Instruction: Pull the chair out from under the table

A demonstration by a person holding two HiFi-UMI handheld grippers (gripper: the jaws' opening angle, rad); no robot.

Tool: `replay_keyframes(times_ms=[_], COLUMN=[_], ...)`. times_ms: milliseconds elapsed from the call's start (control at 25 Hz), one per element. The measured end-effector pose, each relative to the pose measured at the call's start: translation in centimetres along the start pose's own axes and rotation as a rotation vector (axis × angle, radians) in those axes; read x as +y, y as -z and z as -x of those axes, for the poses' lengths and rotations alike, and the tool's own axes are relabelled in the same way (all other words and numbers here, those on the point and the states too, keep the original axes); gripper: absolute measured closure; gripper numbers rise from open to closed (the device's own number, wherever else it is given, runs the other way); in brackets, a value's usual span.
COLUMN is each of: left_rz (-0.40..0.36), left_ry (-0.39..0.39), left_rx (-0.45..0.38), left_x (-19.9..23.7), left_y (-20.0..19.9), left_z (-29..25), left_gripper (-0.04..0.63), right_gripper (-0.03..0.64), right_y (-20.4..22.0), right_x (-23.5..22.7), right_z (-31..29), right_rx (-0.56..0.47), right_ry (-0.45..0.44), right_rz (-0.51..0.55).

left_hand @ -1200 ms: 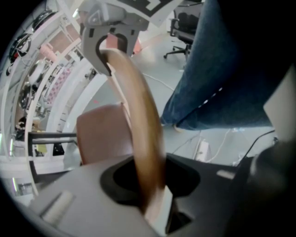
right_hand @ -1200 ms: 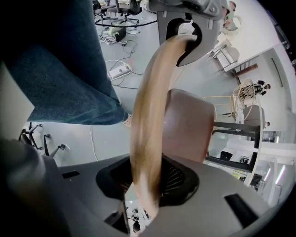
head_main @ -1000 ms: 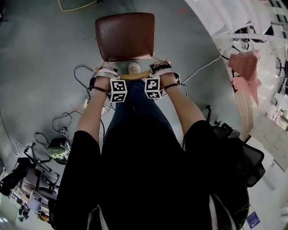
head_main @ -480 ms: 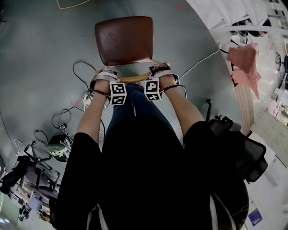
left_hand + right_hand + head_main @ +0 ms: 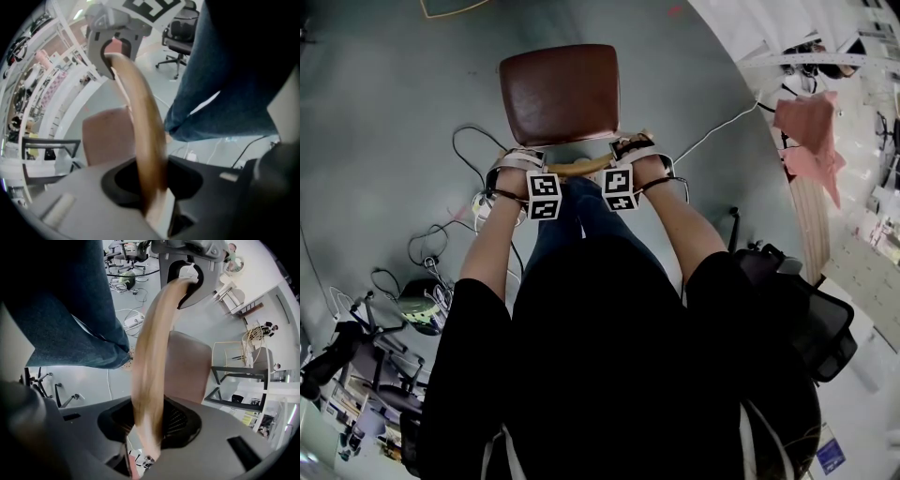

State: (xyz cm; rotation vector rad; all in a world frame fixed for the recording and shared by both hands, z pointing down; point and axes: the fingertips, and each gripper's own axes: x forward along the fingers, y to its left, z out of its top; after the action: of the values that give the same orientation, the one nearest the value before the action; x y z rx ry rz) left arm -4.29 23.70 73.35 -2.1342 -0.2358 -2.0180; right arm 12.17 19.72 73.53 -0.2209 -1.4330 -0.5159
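The chair stands on the grey floor with its brown seat (image 5: 560, 94) in front of me. Its curved wooden back rail (image 5: 581, 166) runs between my two hands. My left gripper (image 5: 517, 159) is shut on the rail's left end and my right gripper (image 5: 635, 147) on its right end, both pointing down. In the left gripper view the rail (image 5: 143, 136) runs up out of the left gripper (image 5: 152, 187) to the other gripper, with the seat (image 5: 105, 136) beside it. The right gripper view shows the same rail (image 5: 150, 366) clamped in the right gripper (image 5: 147, 427), with the seat (image 5: 187, 366) to the right.
Cables and a power strip (image 5: 478, 202) lie on the floor left of my legs. A black office chair (image 5: 806, 319) stands at the right, gear and stands (image 5: 412, 309) at the lower left. A white table edge (image 5: 769, 28) and a pink cloth (image 5: 806, 131) are at the upper right.
Both grippers, still shut on the back rail, have drawn the chair back toward me; the seat sits lower in the head view. Over the last half second little has moved.
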Motion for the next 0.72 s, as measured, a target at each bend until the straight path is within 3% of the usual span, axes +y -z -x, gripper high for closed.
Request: replay_keyframes(times_ms=[320,440,560,720], left_rz=[-0.003,0.039,0.105,0.127], left_ry=[0.009,-0.014,-0.027,-0.080], left_rx=[-0.022,-0.033,-0.062,-0.101], left_x=[0.1,0.3,0.4,0.8], left_y=[0.1,-0.1,0.1,0.3], left_z=[0.0,0.0,0.3,2.0], left_gripper=[0.463,0.448,0.368,0.367], right_gripper=[0.483,0.482,0.433,0.428], right_y=[-0.2,0.1,0.4,1.1], right_x=[-0.1,0.0,-0.4,-0.4], right_z=[-0.1,0.0,0.4,1.8], right_rx=[-0.019,-0.029,-0.058,-0.089], right_ry=[-0.034,-0.035,-0.034,-0.012], right_rz=[-0.011,-0.081,-0.196,-0.224])
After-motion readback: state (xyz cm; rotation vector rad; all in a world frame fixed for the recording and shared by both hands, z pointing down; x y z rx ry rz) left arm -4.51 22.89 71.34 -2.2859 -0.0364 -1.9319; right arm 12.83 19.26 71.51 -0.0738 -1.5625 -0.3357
